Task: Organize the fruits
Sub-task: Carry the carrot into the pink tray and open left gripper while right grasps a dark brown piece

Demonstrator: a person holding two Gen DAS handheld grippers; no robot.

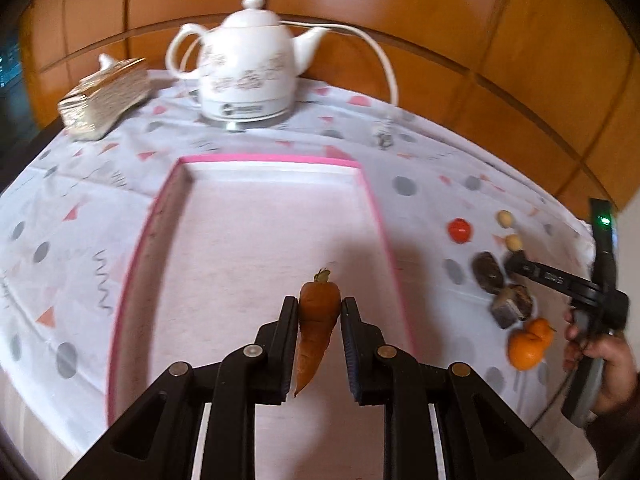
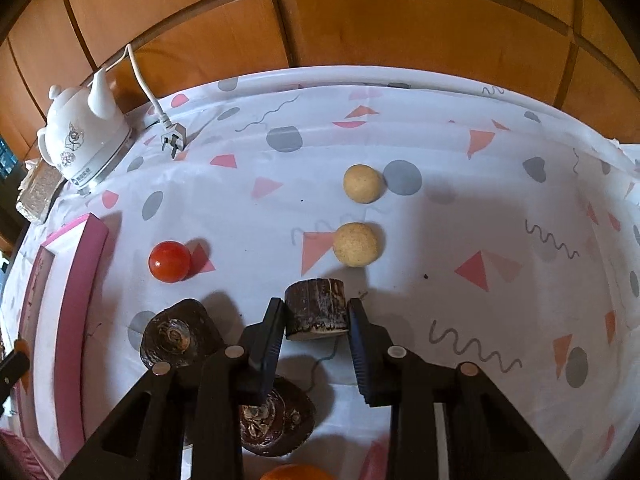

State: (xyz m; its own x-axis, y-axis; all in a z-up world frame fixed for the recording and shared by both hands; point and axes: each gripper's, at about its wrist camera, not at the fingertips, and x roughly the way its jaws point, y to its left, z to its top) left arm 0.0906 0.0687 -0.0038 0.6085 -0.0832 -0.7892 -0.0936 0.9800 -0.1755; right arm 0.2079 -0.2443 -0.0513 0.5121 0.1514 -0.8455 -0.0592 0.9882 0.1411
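Note:
My left gripper (image 1: 320, 306) is shut on an orange carrot (image 1: 316, 316) and holds it above the near end of the pink tray (image 1: 372, 200). My right gripper (image 2: 316, 314) is shut on a dark brown cylindrical piece (image 2: 316, 308) and holds it just over the cloth. On the cloth lie a red tomato (image 2: 170, 261), two tan balls (image 2: 362, 183) (image 2: 355, 244), two more dark brown pieces (image 2: 176, 334) (image 2: 276, 424) and an orange mandarin (image 1: 528, 344). The right gripper also shows in the left wrist view (image 1: 516, 262).
A white electric kettle (image 1: 248, 68) with its cord and plug (image 2: 174, 136) stands at the back of the table. A woven box (image 1: 104, 100) sits to its left. A wooden panelled wall runs behind. The patterned tablecloth (image 2: 480, 200) covers the table.

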